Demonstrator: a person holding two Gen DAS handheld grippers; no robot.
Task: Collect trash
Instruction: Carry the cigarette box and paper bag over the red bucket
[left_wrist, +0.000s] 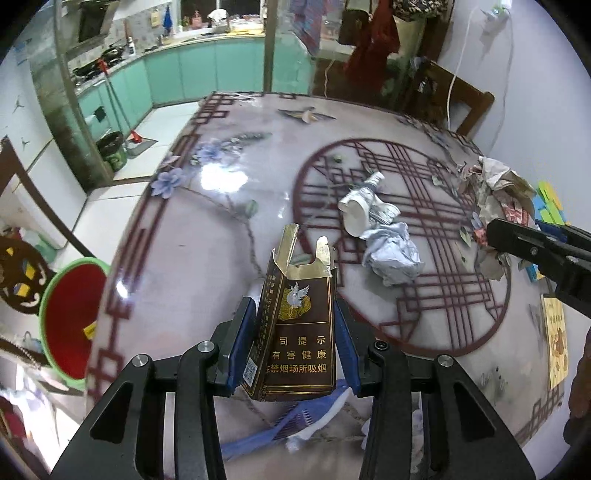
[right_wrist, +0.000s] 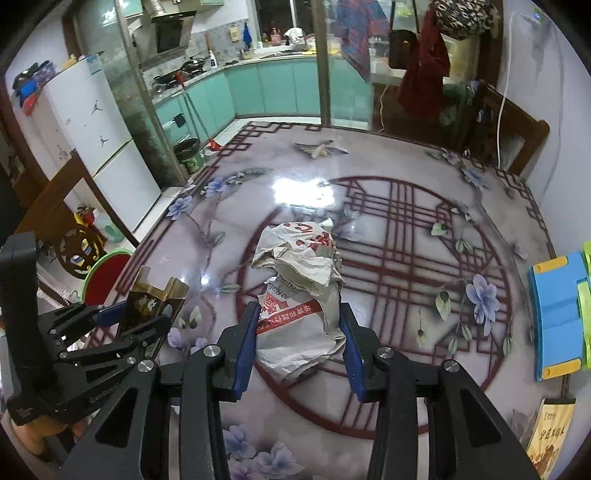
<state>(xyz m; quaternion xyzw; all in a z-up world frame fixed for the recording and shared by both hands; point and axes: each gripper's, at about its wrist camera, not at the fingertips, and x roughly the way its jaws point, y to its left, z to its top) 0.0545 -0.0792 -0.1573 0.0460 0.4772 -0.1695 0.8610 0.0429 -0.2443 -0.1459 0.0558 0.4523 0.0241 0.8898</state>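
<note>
Left wrist view, left gripper (left_wrist: 295, 332) clamping a torn brown cigarette pack (left_wrist: 295, 317), right gripper (right_wrist: 301, 339) clamping crumpled paper (right_wrist: 299, 288), both above the patterned table (left_wrist: 221, 221).

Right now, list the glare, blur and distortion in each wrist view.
Left wrist view: fisheye bends the table edge, glare patches whiten its glossy top, the far kitchen is soft, the cigarette pack print stays sharp. Right wrist view: a bright glare streak on the tabletop beyond the crumpled paper bag, dark rounded corners, curved door frames.
</note>
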